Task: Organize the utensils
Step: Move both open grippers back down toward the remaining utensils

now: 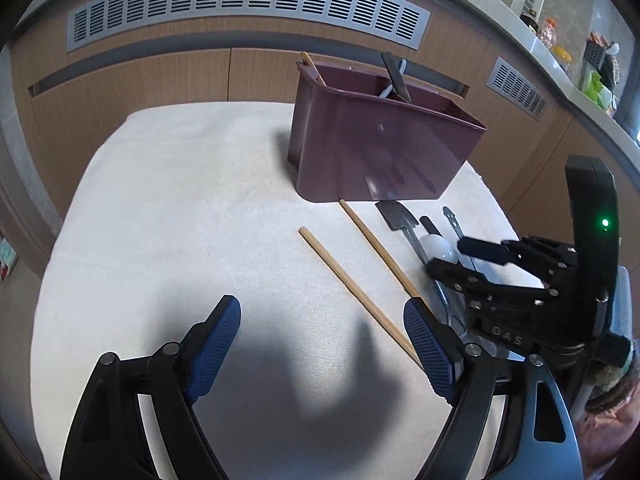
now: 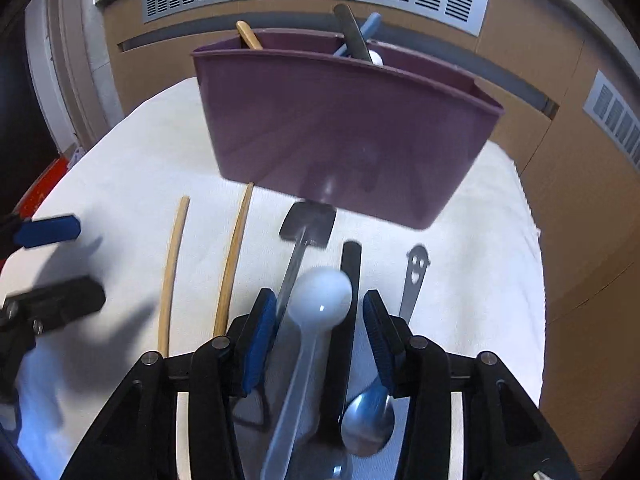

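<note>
A: Right gripper [image 2: 320, 320], fingers spread, nothing clamped; white plastic spoon [image 2: 320, 300] lies between them on the white cloth surface [image 2: 120, 168], crowded by the black-handled spatula [image 2: 308, 224] and steel spoon [image 2: 368, 420].

B: Left gripper [image 1: 320, 336] wide apart, empty. Two wooden chopsticks [image 1: 352, 284] beside it; maroon plastic utensil caddy [image 1: 376, 148] near the far edge.

The left gripper [image 1: 322, 344] is a black linkage frame with round silver pivot screws, its two fingers [image 1: 216, 344] faced with ribbed blue pads. The right gripper [image 2: 320, 344] has the same build: black angular arms, silver screws, blue ribbed pads. From the left wrist view, the right gripper's body shows raised "DAS" lettering, a curved black housing with a lit green light, and a pale blue-grey plate. A pink sleeve [image 1: 612, 432] with knitted cuff shows at far right.
</note>
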### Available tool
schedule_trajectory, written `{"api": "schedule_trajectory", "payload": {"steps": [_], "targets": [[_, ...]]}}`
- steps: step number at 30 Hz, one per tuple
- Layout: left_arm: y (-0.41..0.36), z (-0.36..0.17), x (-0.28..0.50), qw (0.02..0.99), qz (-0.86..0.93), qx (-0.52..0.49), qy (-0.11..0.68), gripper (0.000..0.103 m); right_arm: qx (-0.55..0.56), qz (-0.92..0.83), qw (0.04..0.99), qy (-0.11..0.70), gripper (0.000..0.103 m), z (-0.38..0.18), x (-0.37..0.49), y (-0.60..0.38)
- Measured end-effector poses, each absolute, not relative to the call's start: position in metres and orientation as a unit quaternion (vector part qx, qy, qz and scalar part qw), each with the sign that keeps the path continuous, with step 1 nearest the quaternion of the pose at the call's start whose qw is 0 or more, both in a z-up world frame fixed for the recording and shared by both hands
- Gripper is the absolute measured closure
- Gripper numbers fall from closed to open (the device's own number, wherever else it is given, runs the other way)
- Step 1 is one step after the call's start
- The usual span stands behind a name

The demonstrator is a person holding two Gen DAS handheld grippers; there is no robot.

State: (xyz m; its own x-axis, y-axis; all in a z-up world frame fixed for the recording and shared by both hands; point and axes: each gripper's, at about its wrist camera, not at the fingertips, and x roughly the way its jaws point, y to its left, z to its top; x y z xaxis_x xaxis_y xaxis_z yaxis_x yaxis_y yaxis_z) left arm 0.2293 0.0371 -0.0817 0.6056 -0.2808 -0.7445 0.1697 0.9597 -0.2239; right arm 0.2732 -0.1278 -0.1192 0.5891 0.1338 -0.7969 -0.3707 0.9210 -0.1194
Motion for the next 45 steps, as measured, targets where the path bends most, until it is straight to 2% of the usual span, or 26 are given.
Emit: {"api": "schedule_trajectory", "payload": {"steps": [2, 9, 13, 18, 27, 32, 35, 45], "targets": [[0.037, -0.084, 0.230, 0.891, -0.128, -0.066, 0.430, 0.019, -0.142, 0.139, 0.879, 0.434, 0.052, -0.121, 0.277, -0.127], [0.045, -0.090, 0.229, 0.887, -0.116, -0.069, 0.442, 0.017, -0.105, 0.146, 0.887, 0.426, 0.052, -0.111, 0.260, -0.151], [0.049, -0.091, 0.232, 0.885, -0.109, -0.080, 0.445, 0.015, -0.131, 0.102, 0.894, 0.417, 0.052, -0.111, 0.253, -0.163], [0.044, -0.095, 0.235, 0.878, -0.115, -0.087, 0.456, 0.015, -0.123, 0.110, 0.884, 0.438, 0.053, -0.122, 0.266, -0.156], [0.044, -0.096, 0.232, 0.877, -0.108, -0.068, 0.464, 0.015, -0.122, 0.111, 0.892, 0.421, 0.053, -0.116, 0.279, -0.141], [0.051, -0.100, 0.234, 0.875, -0.099, -0.082, 0.467, 0.015, -0.069, 0.134, 0.895, 0.420, 0.052, -0.108, 0.270, -0.156], [0.052, -0.102, 0.235, 0.874, -0.096, -0.088, 0.469, 0.015, -0.055, 0.160, 0.894, 0.415, 0.052, -0.104, 0.270, -0.145], [0.063, -0.094, 0.231, 0.887, -0.053, -0.066, 0.453, 0.015, -0.105, 0.142, 0.887, 0.427, 0.056, -0.125, 0.282, -0.092]]}}
